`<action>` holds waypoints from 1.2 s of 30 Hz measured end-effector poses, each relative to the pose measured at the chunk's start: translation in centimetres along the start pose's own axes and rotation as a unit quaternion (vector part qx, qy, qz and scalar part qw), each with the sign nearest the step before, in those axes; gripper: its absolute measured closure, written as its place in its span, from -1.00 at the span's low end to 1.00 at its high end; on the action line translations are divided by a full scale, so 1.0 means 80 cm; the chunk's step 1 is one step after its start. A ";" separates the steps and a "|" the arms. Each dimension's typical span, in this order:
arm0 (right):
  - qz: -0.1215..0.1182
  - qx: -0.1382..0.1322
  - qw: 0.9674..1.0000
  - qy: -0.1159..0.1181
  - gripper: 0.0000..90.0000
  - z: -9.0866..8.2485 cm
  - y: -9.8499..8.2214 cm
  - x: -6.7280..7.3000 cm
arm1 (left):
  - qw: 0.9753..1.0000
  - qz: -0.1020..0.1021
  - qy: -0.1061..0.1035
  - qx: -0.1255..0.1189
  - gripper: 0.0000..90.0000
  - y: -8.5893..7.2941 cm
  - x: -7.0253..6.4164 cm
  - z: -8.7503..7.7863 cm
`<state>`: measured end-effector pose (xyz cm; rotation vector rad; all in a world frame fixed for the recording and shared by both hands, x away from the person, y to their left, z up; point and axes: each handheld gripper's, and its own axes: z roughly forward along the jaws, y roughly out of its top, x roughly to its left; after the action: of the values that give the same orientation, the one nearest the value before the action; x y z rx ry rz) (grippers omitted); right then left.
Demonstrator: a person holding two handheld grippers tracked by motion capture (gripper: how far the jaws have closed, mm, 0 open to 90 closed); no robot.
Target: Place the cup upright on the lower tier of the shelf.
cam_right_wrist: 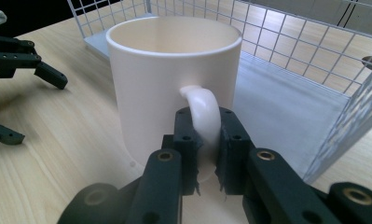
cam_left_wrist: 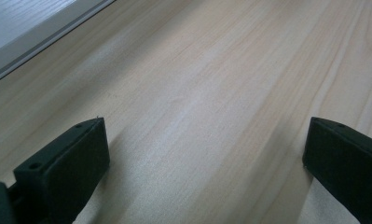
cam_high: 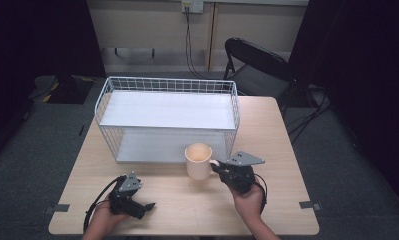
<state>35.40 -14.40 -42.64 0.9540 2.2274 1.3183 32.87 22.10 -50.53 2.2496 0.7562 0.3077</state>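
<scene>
**Right gripper clamped on the mug's handle, left gripper idle and open**

From the high view, I see the cream mug (cam_high: 199,161) standing upright on the wooden table (cam_high: 282,145), just in front of the white wire rack (cam_high: 168,117), towards the rack's 5 o'clock corner. It is a plain, straight-walled cylinder with a smooth rounded rim, a pale matte outside and a slightly warmer tone inside; nothing shows in it from where I look. Its single loop handle (cam_right_wrist: 202,112) points to about 4 o'clock on the table, towards my right hand (cam_high: 249,200).

My right gripper (cam_high: 218,167) has its two black jaws closed on that handle, one pad on either side of the loop, as the right gripper view shows (cam_right_wrist: 206,140).

My left gripper (cam_high: 148,206) sits at the table's 7 o'clock, well apart from the mug, its jaws spread wide over bare wood with nothing between them (cam_left_wrist: 204,154).
</scene>
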 end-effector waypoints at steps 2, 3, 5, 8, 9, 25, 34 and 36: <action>-0.001 -0.001 1.000 -0.001 0.79 0.001 0.001 0.001 | 1.000 0.000 0.000 0.000 -1.00 0.000 0.000 0.000; 0.000 -0.001 1.000 -0.001 0.79 0.003 0.002 0.002 | 1.000 0.000 0.000 0.000 -1.00 0.000 0.000 0.000; -0.001 -0.002 1.000 -0.001 0.79 0.006 0.003 0.003 | 1.000 0.000 0.000 0.000 -1.00 0.000 0.000 0.000; -0.001 -0.001 1.000 -0.002 0.79 0.011 0.005 0.006 | 1.000 0.000 0.000 0.000 -1.00 0.000 0.000 0.000; -0.001 -0.001 1.000 -0.002 0.79 0.011 0.005 0.006 | 1.000 0.000 0.000 0.000 -1.00 0.000 0.000 0.000; 0.008 -0.005 1.000 -0.025 0.79 0.029 0.011 0.002 | 1.000 0.000 0.000 0.000 -1.00 0.000 0.000 0.000; 0.014 -0.013 0.999 -0.038 0.79 0.035 0.012 -0.002 | 1.000 0.000 0.000 0.000 -1.00 0.000 0.000 0.000; 0.015 -0.015 0.999 -0.043 0.79 0.037 0.012 -0.003 | 1.000 0.000 0.000 0.000 -1.00 0.000 0.000 0.000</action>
<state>37.75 -12.41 -43.29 1.0169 2.1322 1.2941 32.87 22.09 -50.53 2.2489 0.7558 0.3072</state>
